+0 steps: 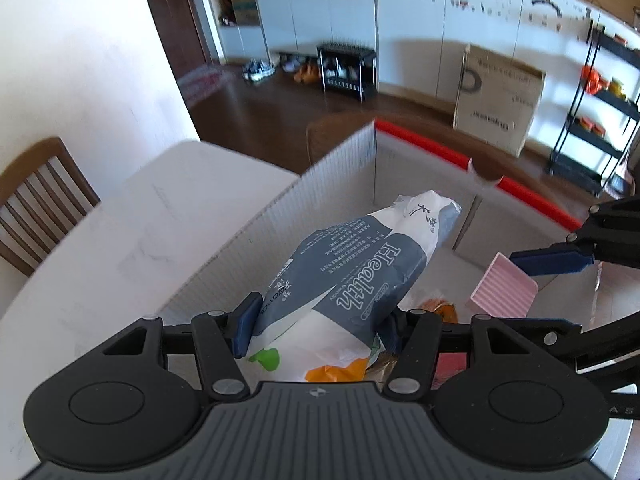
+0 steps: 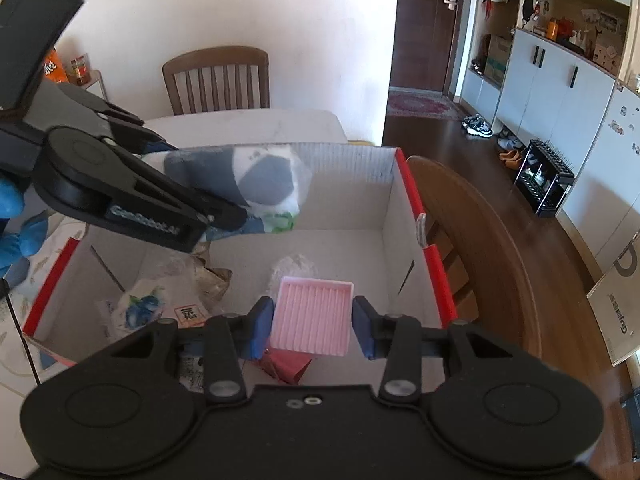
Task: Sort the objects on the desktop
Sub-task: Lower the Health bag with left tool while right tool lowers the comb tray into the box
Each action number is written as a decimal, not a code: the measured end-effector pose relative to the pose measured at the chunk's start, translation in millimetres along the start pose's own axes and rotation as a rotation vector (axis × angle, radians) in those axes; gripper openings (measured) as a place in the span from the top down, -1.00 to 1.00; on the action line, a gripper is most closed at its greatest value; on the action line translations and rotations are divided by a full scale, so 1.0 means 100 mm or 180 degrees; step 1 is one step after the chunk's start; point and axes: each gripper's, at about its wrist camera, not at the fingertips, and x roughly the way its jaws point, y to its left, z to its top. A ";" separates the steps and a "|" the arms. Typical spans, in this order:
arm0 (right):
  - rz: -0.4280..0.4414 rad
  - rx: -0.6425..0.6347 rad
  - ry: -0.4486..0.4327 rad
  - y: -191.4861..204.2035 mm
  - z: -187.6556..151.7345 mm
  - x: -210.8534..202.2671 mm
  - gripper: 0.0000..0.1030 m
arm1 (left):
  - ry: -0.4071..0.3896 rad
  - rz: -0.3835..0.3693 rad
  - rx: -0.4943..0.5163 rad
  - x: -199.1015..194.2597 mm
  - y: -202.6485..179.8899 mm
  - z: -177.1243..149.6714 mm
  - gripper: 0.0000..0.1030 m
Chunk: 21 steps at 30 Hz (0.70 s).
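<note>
My left gripper (image 1: 316,328) is shut on a white and grey-blue soft pack (image 1: 360,264) printed "Health", and holds it tilted over an open cardboard box (image 1: 432,144) with a red rim. In the right wrist view the same pack (image 2: 260,176) hangs at the box's far left, in the left gripper (image 2: 232,216). My right gripper (image 2: 312,332) is shut on a pink ribbed tray (image 2: 310,316), just above the box (image 2: 404,176) floor. One of its blue fingers (image 1: 552,261) and the pink tray (image 1: 504,292) show at the right of the left wrist view.
The box floor holds a blue-flowered packet (image 2: 140,308), crumpled wrappers (image 2: 212,276), clear plastic (image 2: 296,268) and a red packet (image 2: 288,364). The box stands on a white table (image 1: 120,232). Wooden chairs (image 2: 216,76) (image 2: 480,216) stand behind and beside it. A blue-gloved hand (image 2: 12,220) is at the left.
</note>
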 end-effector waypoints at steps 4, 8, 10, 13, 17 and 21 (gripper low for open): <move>0.0036 -0.0049 0.0065 0.03 0.01 0.10 0.19 | 0.0201 -0.0091 -0.0052 0.17 0.04 -0.01 -0.13; 0.0068 -0.0109 0.0117 0.06 0.01 0.19 0.19 | 0.0356 -0.0117 -0.0045 0.31 0.06 -0.02 -0.12; 0.0085 -0.0120 0.0144 0.08 0.01 0.22 0.19 | 0.0411 -0.0111 -0.0065 0.34 0.08 -0.01 -0.13; 0.0117 -0.0121 0.0186 0.09 0.01 0.27 0.19 | 0.0436 -0.0143 -0.0103 0.37 0.11 -0.03 -0.13; 0.0139 -0.0163 0.0215 0.10 0.02 0.32 0.19 | 0.0388 -0.0100 -0.0079 0.33 0.13 -0.09 -0.21; 0.0140 -0.0174 0.0255 0.09 0.01 0.37 0.18 | 0.0316 -0.0117 -0.0089 0.27 0.17 -0.12 -0.34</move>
